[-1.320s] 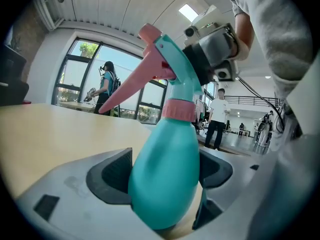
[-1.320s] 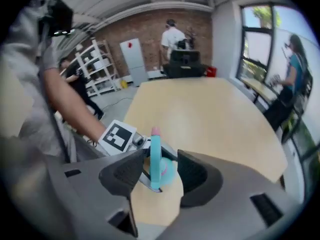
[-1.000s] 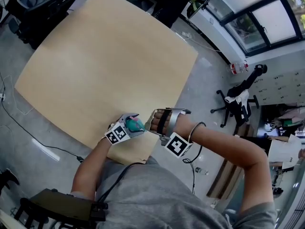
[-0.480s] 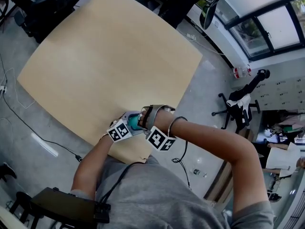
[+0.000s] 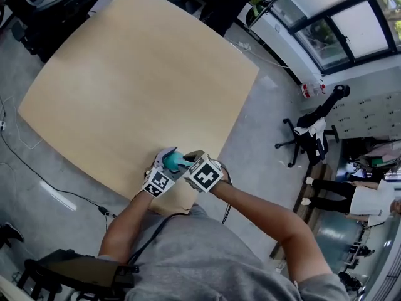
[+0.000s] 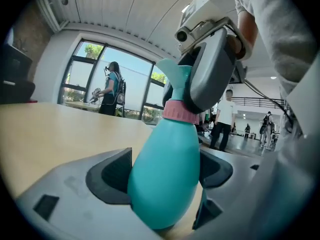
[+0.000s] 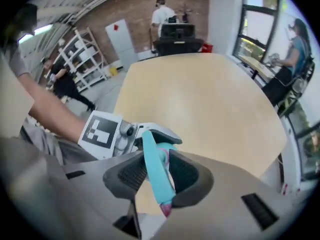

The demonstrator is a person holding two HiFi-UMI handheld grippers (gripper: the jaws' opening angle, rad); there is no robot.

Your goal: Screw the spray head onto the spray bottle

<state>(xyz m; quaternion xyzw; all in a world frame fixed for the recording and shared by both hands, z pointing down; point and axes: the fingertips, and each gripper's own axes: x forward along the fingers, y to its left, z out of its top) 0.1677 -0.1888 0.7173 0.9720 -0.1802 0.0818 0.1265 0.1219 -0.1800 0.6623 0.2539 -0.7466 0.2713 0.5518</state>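
A teal spray bottle is clamped at its rounded belly by the left gripper, one dark pad pressed against each side of the bottle. The bottle is held upright. Beneath the bottle a tan table is seen, and the bottle is kept over that table's near edge; whether the bottle's base touches the wood cannot be told.

A pink collar is seated on the bottle's neck, and the teal spray head is carried directly above that collar, on top of the bottle. Whether the collar is screwed fully home cannot be told.

The right gripper is brought down from above the bottle and is pointed steeply downward. Its jaws have just been closing, and the spray head is caught between them: the thin teal part is seen slanting across the gap and is touched by the ribbed pads on both sides. The two grippers are held just beside each other at the bottle.
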